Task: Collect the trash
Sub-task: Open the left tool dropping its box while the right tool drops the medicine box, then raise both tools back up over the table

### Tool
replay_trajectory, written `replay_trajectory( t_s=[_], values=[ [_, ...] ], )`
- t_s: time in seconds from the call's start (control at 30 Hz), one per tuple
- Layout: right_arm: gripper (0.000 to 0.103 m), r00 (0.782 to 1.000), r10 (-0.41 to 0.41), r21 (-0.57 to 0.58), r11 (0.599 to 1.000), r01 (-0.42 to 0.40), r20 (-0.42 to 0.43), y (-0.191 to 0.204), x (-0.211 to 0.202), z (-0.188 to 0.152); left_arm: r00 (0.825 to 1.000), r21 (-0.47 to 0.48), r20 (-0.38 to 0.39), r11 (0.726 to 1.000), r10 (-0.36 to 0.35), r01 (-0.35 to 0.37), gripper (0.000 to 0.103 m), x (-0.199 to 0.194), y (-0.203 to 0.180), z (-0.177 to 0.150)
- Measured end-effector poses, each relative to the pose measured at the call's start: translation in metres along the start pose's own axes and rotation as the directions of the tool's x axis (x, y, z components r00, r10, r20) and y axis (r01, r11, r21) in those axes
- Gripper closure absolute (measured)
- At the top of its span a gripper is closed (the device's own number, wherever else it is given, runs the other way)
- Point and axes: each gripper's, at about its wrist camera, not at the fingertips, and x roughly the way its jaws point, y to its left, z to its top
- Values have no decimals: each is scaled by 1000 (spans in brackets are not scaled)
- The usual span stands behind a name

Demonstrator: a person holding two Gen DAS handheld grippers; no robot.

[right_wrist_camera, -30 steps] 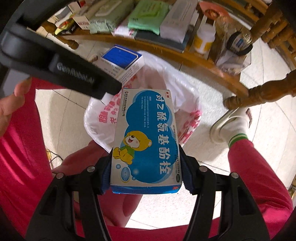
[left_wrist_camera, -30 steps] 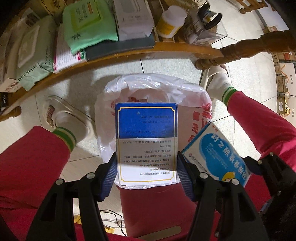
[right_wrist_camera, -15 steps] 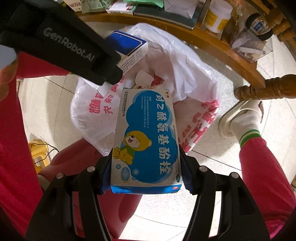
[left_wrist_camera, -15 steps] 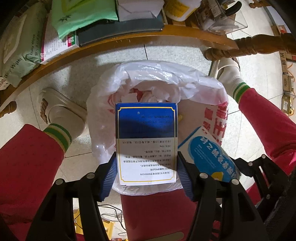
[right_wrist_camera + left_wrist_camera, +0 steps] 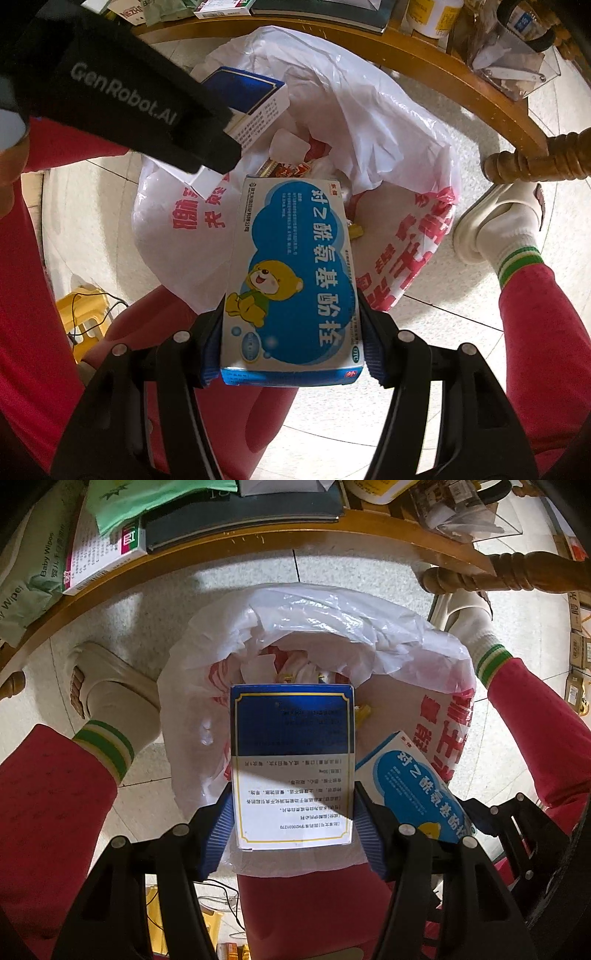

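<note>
My left gripper (image 5: 291, 819) is shut on a dark blue and white medicine box (image 5: 291, 760), held over the open mouth of a white plastic trash bag (image 5: 369, 627) with red print on the floor. My right gripper (image 5: 291, 343) is shut on a light blue medicine box with a yellow bear (image 5: 291, 280), also above the bag (image 5: 369, 122). The light blue box shows at the right in the left wrist view (image 5: 410, 786). The dark blue box shows at upper left in the right wrist view (image 5: 251, 99). Wrappers and tissue lie inside the bag.
A curved wooden table edge (image 5: 258, 542) with wipes packs, boxes and a bottle runs above the bag. A turned wooden leg (image 5: 498, 576) is at the right. The person's red-trousered legs and white slippers (image 5: 107, 686) flank the bag. A yellow stool (image 5: 85, 317) stands low left.
Both grippers have moved closer to the bag with their boxes, and the bag's open mouth now fills more of each view. Both grips are unchanged.
</note>
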Motion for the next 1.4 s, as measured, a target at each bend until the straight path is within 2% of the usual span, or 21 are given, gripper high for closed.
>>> replay_trajectory(
  t_s=[0.4, 0.47, 0.5, 0.53, 0.63, 1.17, 1.4],
  values=[
    [43, 1000, 17, 2, 1000, -17, 3, 3, 1, 2, 999, -18, -32, 1000, -3, 2, 42, 8, 4, 2],
    [41, 1000, 30, -2, 1000, -30, 4, 4, 2, 2, 999, -29, -49, 999, -16, 14, 36, 10, 5, 3],
    [32, 999, 34, -2, 999, -34, 4, 5, 2, 2, 998, -33, -52, 999, -20, 19, 29, 11, 5, 3],
    [27, 999, 35, -3, 999, -35, 9, 6, 1, 3, 998, -36, -52, 999, -22, 20, 26, 10, 5, 3],
    [27, 999, 28, -7, 1000, -28, 20, 7, -1, 3, 999, -31, -47, 999, -14, 12, 21, 9, 4, 4],
    [27, 999, 28, 5, 1000, -28, 22, 4, -1, 6, 999, -22, -38, 1000, -6, 5, 21, 5, 3, 2],
    [27, 998, 4, 9, 1000, -5, 61, 13, -20, -1, 999, -8, 8, 999, 34, -34, 20, -15, 0, -11]
  ],
)
